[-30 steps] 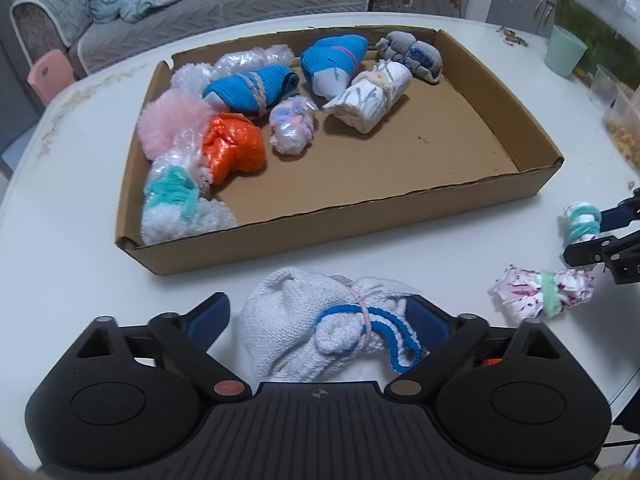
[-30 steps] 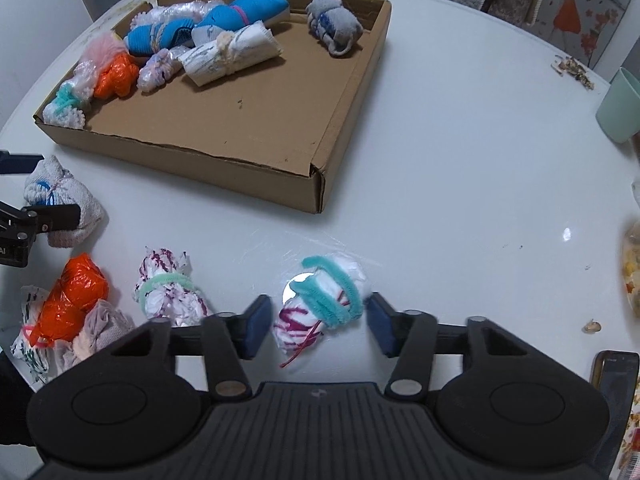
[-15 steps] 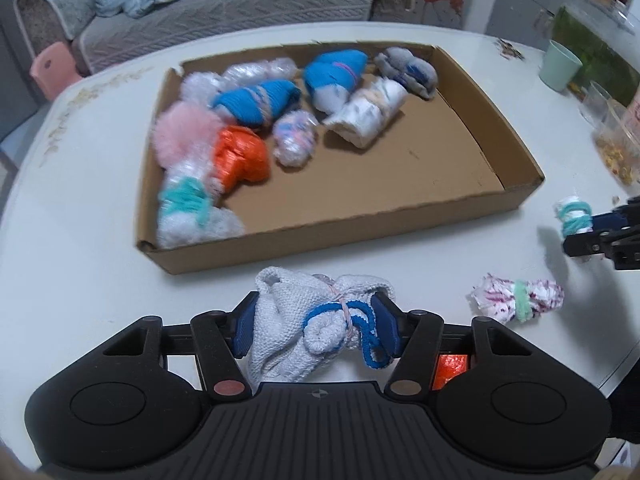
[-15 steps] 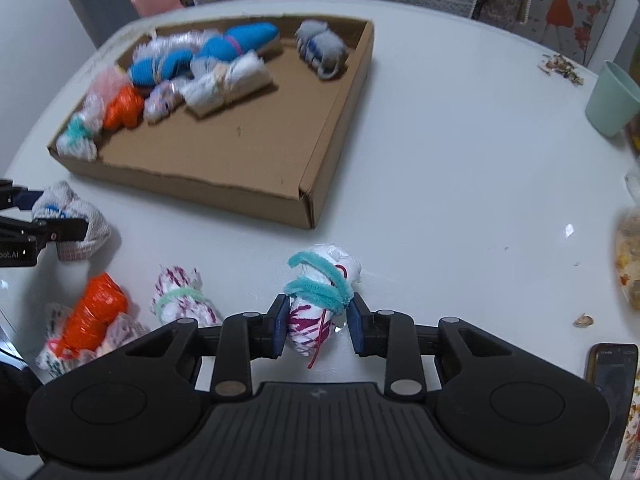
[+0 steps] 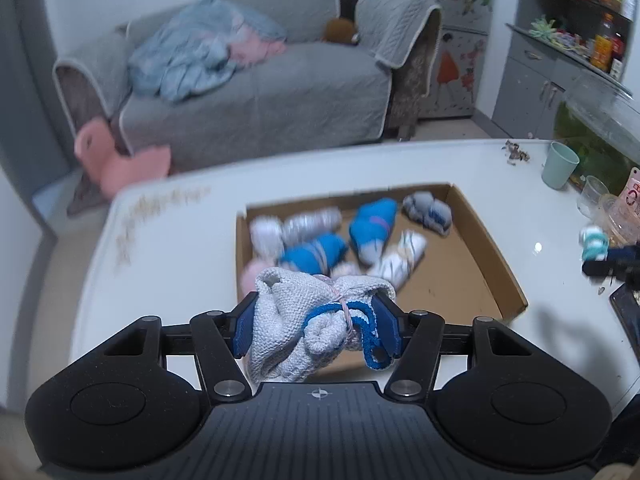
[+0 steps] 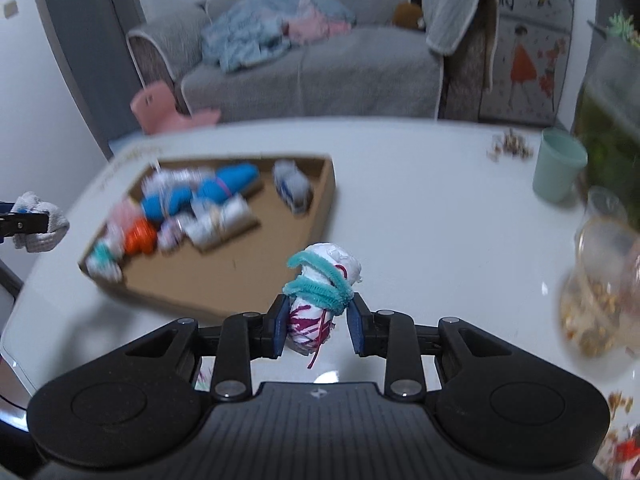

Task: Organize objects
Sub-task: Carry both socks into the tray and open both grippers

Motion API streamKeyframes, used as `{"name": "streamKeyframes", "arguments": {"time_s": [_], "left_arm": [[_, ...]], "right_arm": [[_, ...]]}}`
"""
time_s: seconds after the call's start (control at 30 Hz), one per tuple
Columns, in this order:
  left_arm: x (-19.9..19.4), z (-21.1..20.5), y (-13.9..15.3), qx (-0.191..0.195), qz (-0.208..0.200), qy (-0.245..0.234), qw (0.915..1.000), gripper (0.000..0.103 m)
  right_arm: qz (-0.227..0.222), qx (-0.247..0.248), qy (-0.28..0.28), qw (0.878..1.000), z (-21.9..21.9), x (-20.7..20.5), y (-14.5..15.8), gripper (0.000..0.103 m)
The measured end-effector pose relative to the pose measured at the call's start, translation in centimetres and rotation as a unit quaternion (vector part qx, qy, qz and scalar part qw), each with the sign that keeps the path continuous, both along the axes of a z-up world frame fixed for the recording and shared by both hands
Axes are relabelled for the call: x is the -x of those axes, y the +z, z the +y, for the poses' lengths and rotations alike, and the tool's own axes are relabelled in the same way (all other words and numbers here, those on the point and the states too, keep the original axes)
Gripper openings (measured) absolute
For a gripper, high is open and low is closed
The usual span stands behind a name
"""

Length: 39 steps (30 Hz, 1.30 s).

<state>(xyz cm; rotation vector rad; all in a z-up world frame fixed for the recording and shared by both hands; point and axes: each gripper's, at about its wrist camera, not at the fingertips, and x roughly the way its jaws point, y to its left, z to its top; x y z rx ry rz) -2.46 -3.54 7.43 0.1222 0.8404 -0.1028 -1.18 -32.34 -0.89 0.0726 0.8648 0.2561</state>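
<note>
Left tool (image 5: 316, 328) pinches 1 knit bundle (image 5: 308, 332); right tool (image 6: 318, 326) pinches 1 teal-tied bundle (image 6: 320, 292).

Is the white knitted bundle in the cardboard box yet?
Not yet. The white knitted bundle sits between the left gripper's pads, above the cardboard box.

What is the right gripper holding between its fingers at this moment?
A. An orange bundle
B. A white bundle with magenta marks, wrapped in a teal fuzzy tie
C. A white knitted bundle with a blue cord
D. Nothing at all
B: in the right wrist view, the right gripper is clamped on the white bundle with magenta marks, teal tie around it, lifted clear of the white table.
</note>
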Motion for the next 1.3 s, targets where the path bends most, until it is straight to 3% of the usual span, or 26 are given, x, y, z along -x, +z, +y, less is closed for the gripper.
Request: {"name": "streamKeyframes", "arguments": {"time_s": [0.2,0.4,0.6,0.77,0.97,1.3], "left_arm": [[-2.6,-0.6,-0.1,-0.039,-0.025,-0.039,0.9982,0.065],[-4.7,-1.9,-3.5,-0.034,0.011,-0.078,0.9964,0.065],[-6.2,-1.9,-7.9,-0.031,0.055,-0.11,0.9919,0.065],[-7.2,-1.5,-10.8,-0.029,0.095,-0.114,0.9886,0.065],[-7.6,-1.4,-12.6,-0.021,0.125,-0.12,0.9847,0.066],[-8.2,-1.0,-13.9,-0.01,0.15,-0.12,0.9812,0.068]], "right_arm": [[-0.061,-0.025,0.04,0.997,1.7,-1.8,3.2,0.028],[-0.074,-0.012,0.115,0.991,6.3,-5.6,4.0,0.028],[-0.034,-0.02,0.179,0.983,10.5,-8.8,1.1,0.028],[0.02,-0.029,0.199,0.979,12.4,-10.0,-2.3,0.028],[0.062,-0.025,0.217,0.974,14.5,-10.3,-4.6,0.029],[0.082,-0.007,0.221,0.972,15.4,-10.6,-5.8,0.03]]}}
